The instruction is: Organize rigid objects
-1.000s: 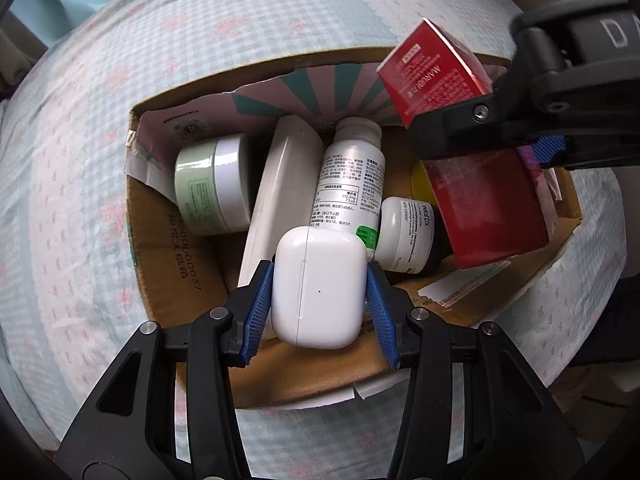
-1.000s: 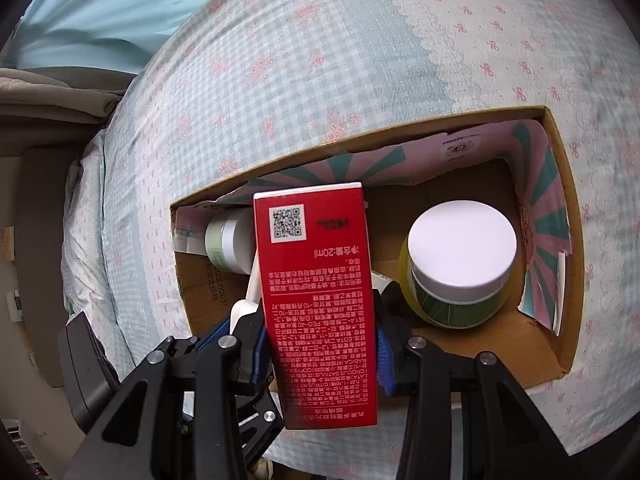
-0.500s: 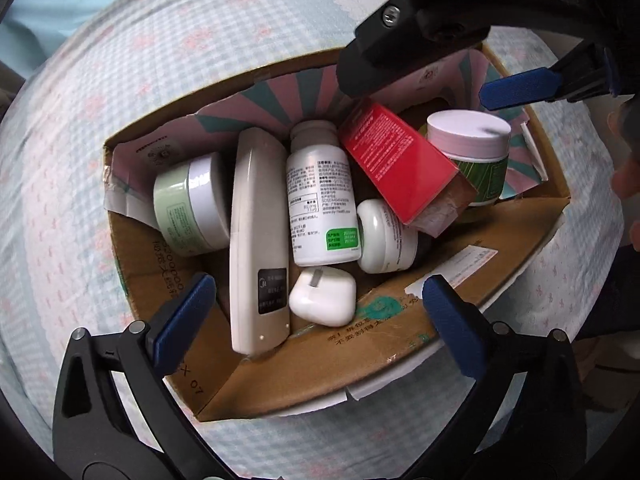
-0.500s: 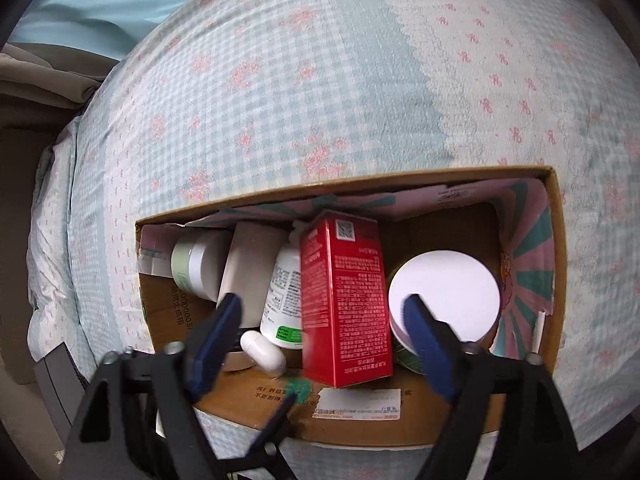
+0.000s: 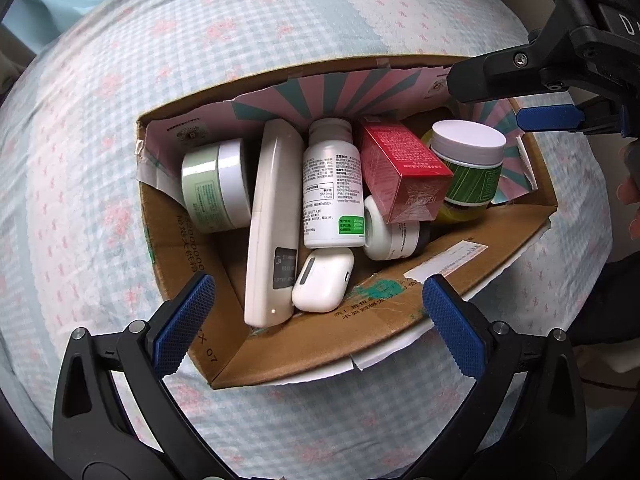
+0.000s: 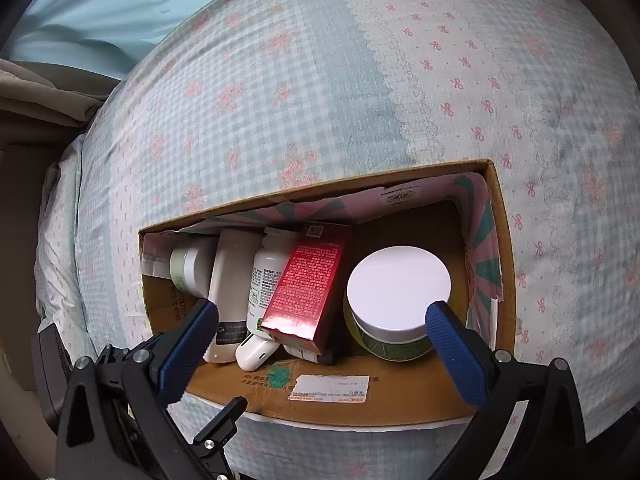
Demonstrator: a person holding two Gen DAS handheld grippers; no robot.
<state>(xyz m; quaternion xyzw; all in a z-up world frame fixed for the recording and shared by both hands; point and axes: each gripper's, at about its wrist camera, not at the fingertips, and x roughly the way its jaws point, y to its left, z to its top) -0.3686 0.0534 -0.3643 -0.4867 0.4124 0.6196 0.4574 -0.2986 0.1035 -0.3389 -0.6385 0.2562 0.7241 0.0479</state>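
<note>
A cardboard box (image 5: 304, 354) (image 6: 400, 400) sits on a checked bedspread. Inside lie a white earbuds case (image 5: 323, 281) (image 6: 256, 353), a white remote (image 5: 272, 224) (image 6: 230, 288), a white pill bottle (image 5: 332, 188) (image 6: 268, 276), a red carton (image 5: 400, 168) (image 6: 310, 286), a white-lidded green jar (image 5: 466, 160) (image 6: 398, 294), a pale green jar (image 5: 214, 184) (image 6: 188, 268) and a small white jar (image 5: 390, 236). My left gripper (image 5: 316, 320) is open and empty above the box's near edge. My right gripper (image 6: 320, 346) is open and empty above the near wall; it also shows in the left wrist view (image 5: 548, 114).
The bedspread (image 6: 340, 92) surrounds the box. A shipping label (image 6: 330, 388) is on the box's near wall. Folded grey bedding (image 6: 36, 84) lies at the far left. A hand (image 5: 632, 196) shows at the right edge.
Both grippers opened and pulled back from the box. The earbuds case left my left gripper and the red carton left my right gripper; both now lie in the box.
</note>
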